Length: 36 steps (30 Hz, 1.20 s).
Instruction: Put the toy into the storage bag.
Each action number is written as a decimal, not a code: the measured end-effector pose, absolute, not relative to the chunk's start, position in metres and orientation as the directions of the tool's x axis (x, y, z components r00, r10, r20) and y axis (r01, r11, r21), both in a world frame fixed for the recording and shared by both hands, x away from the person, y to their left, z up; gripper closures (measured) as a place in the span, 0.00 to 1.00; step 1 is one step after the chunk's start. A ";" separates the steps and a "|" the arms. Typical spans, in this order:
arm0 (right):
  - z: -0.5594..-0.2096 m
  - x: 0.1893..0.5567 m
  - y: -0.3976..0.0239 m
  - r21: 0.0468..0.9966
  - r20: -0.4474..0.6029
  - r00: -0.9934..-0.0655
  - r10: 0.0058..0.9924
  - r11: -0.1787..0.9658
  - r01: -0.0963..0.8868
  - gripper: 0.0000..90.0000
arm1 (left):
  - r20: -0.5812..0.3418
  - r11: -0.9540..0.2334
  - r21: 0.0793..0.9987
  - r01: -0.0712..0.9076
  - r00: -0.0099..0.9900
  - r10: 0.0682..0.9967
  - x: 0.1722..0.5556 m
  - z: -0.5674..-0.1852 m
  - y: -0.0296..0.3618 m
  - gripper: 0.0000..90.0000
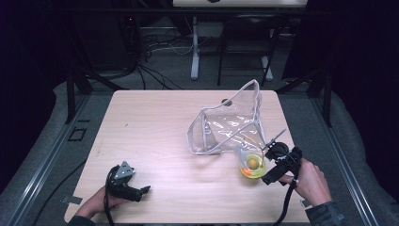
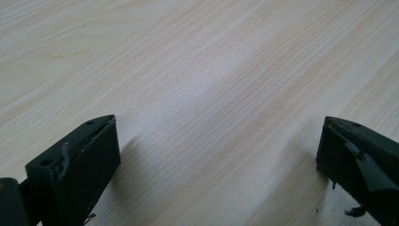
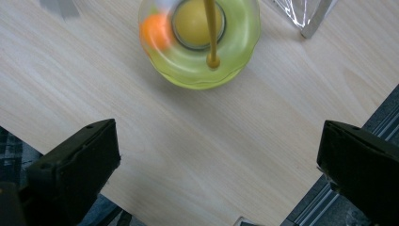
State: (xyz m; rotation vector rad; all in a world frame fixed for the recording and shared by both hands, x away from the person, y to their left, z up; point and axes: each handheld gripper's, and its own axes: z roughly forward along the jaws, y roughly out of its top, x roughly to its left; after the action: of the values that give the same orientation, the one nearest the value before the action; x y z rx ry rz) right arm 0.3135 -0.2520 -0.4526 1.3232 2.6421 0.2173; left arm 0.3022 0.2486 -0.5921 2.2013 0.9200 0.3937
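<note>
The left gripper (image 1: 141,191) rests low on the big wooden table (image 1: 155,141), jaws wide apart, holding nothing. A clear bag (image 1: 228,125) sits mid-table. The right gripper (image 1: 272,165), jaws apart, hangs beside a small yellow-green toy (image 3: 200,40).

We see the wooden table (image 1: 155,141) brightly lit amid dark surroundings, glare glinting on the clear bag (image 1: 229,123); the yellow-green cup (image 3: 200,40) beside it looks blurred.

The yellow-green container (image 3: 200,44) is blurred and cut off at twelve o'clock in the right gripper view, and the clear bag (image 3: 303,14) is clipped at one o'clock.
</note>
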 end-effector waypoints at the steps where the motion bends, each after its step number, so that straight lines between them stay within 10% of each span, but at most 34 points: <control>1: -0.450 0.315 -0.251 0.203 -0.101 -0.599 0.794 0.606 0.769 0.00 | 0.010 -0.499 0.711 0.496 0.702 0.712 0.302 -0.592 0.249 0.00; 36: -0.412 0.334 -0.235 0.225 -0.076 -0.648 0.758 0.646 0.730 0.01 | 0.006 -0.495 0.711 0.500 0.699 0.715 0.302 -0.592 0.248 0.00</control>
State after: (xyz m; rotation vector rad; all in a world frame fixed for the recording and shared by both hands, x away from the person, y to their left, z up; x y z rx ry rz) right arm 0.3338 -0.2353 -0.4115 1.2302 2.6996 0.2607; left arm 0.3021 0.2479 -0.5921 2.2003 0.9225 0.3921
